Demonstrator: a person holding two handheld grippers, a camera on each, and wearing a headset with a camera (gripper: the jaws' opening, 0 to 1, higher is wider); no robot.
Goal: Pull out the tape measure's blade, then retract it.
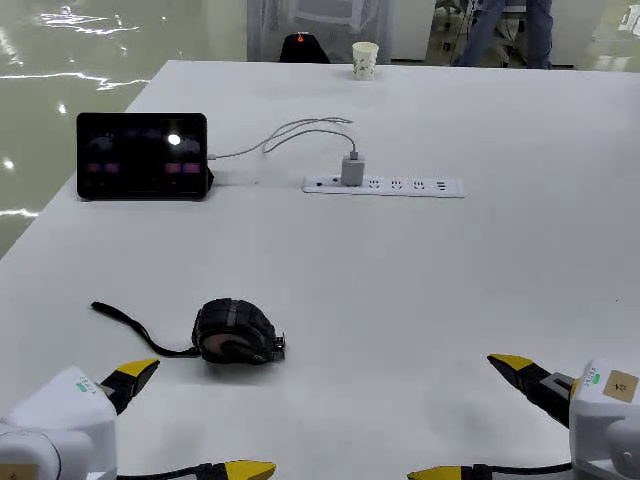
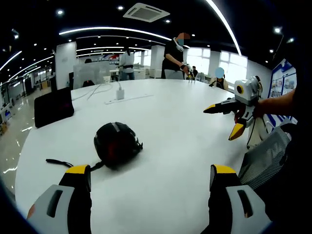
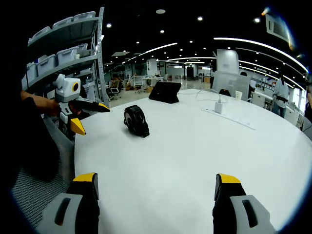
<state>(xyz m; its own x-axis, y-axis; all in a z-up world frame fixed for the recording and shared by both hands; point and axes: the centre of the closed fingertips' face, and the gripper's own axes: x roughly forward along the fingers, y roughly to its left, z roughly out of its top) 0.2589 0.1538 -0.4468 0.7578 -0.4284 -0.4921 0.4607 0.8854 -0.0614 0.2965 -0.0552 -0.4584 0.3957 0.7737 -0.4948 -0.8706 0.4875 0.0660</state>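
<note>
1. Head view: The black round tape measure (image 1: 237, 332) lies on the white desk (image 1: 400, 280), close to your edge. Its thin black strap (image 1: 130, 325) trails off to the left. Your yellow-tipped left claw (image 1: 192, 420) is spread wide, just below the tape measure. Your yellow-tipped right claw (image 1: 472, 418) is spread wide too, well off to the right. Both hold nothing.
2. Left gripper view: The tape measure sits ahead of your jaws, nearer the left one, not touching. The right claw hangs over the desk's right side.
3. Right gripper view: The tape measure is up ahead on the left, near the left claw.
</note>
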